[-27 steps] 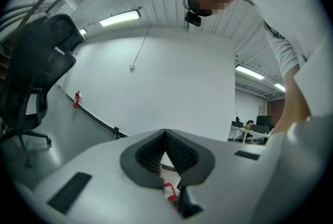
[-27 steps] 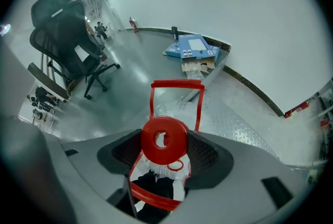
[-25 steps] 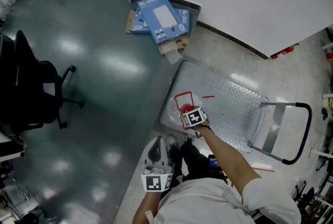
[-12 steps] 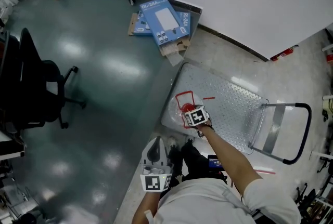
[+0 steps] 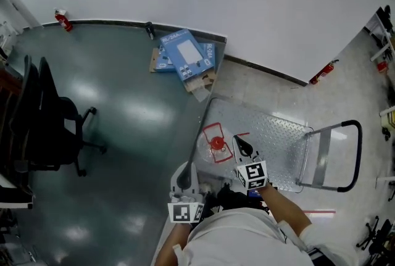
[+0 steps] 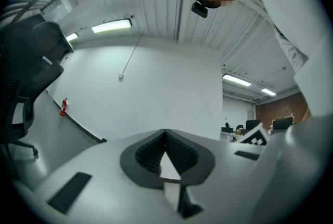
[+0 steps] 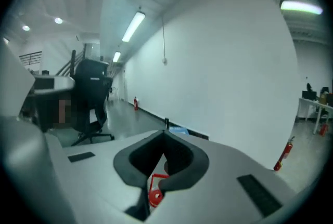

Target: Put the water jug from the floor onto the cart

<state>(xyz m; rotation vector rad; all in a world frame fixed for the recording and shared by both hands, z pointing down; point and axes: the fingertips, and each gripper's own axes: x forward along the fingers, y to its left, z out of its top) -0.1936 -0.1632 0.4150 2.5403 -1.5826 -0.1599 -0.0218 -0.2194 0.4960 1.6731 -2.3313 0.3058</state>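
The clear water jug (image 5: 213, 142), with a red cap and red handle frame, stands on the left end of the cart's metal platform (image 5: 271, 132). My right gripper (image 5: 238, 141) hangs just right of the jug, apart from it, jaws shut on nothing. In the right gripper view the jaws (image 7: 165, 140) are together, and the jug's red cap (image 7: 155, 196) shows below through the gap. My left gripper (image 5: 186, 169) hovers over the floor beside the cart's near left corner, shut and empty. In its own view the left gripper (image 6: 165, 139) points level at the white wall.
The cart's black push handle (image 5: 350, 157) rises at the right end. Blue cardboard boxes (image 5: 185, 56) lie by the wall beyond the cart. A black office chair (image 5: 46, 120) stands at the left. Fire extinguishers (image 5: 62, 20) (image 5: 323, 72) sit along the wall.
My right gripper let go of the jug's red handle, shut, and lifted back to the right. The left gripper rose slightly. The head view tilted up.
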